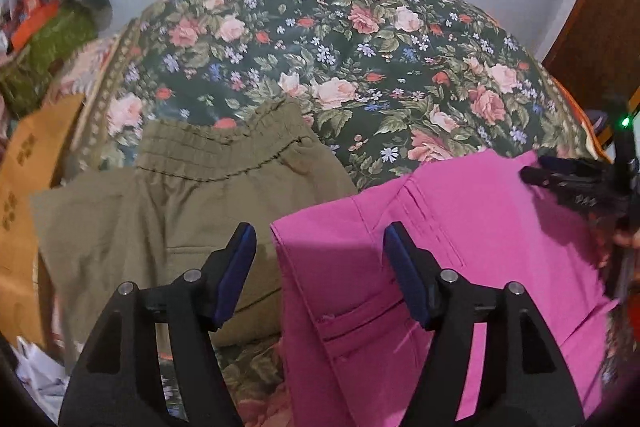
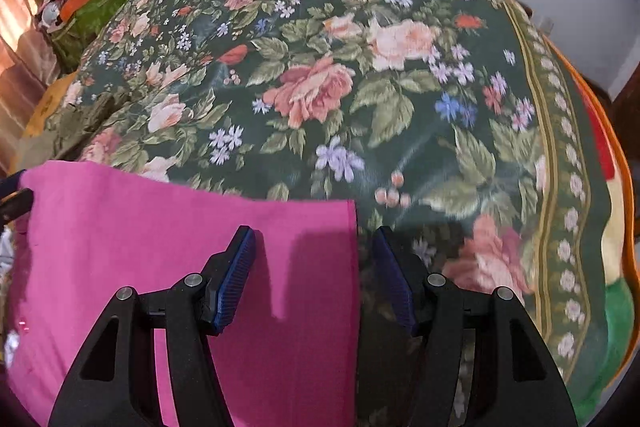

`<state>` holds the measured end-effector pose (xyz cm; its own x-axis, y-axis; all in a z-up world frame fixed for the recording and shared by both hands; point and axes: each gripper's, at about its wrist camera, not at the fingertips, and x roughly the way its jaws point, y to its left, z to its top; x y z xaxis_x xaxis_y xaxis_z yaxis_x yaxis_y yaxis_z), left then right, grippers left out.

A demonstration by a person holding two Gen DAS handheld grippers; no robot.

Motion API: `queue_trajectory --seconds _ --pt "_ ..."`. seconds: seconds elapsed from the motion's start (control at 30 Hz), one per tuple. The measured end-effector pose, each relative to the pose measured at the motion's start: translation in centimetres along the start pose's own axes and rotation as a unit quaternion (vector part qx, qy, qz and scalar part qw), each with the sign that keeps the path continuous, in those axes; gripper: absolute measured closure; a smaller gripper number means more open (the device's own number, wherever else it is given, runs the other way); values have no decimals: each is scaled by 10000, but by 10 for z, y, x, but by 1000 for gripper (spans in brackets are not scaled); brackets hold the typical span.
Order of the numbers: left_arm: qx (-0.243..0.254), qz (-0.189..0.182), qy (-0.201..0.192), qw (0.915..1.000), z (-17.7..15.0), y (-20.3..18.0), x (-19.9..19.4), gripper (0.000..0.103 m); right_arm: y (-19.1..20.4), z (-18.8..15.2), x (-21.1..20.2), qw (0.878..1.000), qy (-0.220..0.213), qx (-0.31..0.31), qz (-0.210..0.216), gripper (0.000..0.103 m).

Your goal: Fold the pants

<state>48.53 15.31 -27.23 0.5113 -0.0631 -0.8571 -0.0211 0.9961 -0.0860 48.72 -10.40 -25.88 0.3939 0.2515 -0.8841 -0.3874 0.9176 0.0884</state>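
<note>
Pink pants (image 1: 460, 247) lie folded on a floral bedspread (image 1: 320, 47). A pocket and seams show in the left wrist view. My left gripper (image 1: 320, 255) is open and hovers over the pants' left edge. My right gripper (image 2: 314, 251) is open and hovers over the pants' right edge (image 2: 200, 227), holding nothing. The right gripper also shows at the right of the left wrist view (image 1: 568, 179), over the pants' far corner.
Olive-green pants (image 1: 180, 195) with an elastic waistband lie left of the pink ones. A brown paper bag (image 1: 24, 187) and a pile of clutter (image 1: 52, 27) sit at the left. The bedspread's border (image 2: 560, 187) and a colourful blanket (image 2: 616, 227) run along the right.
</note>
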Motion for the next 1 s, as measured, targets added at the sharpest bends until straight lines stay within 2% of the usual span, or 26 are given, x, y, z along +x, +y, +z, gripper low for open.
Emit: queue_trajectory --seconds 0.07,0.1,0.13,0.17,0.2,0.23,0.3,0.4,0.5,0.53,0.77,1.0 --pt "50 -110 27 9999 0 -2 1 43 3 -1 2 9999 -44 10 -100 47" --pt "57 -188 31 9998 0 -3 1 48 6 -1 2 9998 -67 -49 -156 53" --pt "26 -196 31 9998 0 -3 0 51 8 -1 3 9998 -64 -107 -165 67" --pt "9 -213 31 9998 0 -4 -1 54 9 -1 3 9998 -49 -137 -137 75" --pt "10 -276 41 9996 0 -6 -2 63 9 -1 3 9999 -16 -125 -107 94" --pt "17 -319 47 9995 0 -8 -3 67 8 -2 4 9999 -5 -74 -112 97" --pt "30 -194 9 9998 1 -12 -5 69 10 -3 5 9998 -86 -47 -180 98" --pt "117 5 -38 9999 1 -20 -11 78 15 -2 1 9993 -130 -97 -340 100" --pt "288 114 -139 9994 3 -25 -26 82 11 2 -15 9989 -287 -79 -368 100" --pt "313 118 -165 9993 4 -25 -30 86 9 4 -23 9987 -364 -51 -348 100" --pt "262 59 -525 9983 19 -25 -78 86 3 25 -113 9917 -1267 17 -233 100" --pt "435 192 -817 9955 19 -35 -125 87 16 16 -174 9849 -1728 16 -82 100"
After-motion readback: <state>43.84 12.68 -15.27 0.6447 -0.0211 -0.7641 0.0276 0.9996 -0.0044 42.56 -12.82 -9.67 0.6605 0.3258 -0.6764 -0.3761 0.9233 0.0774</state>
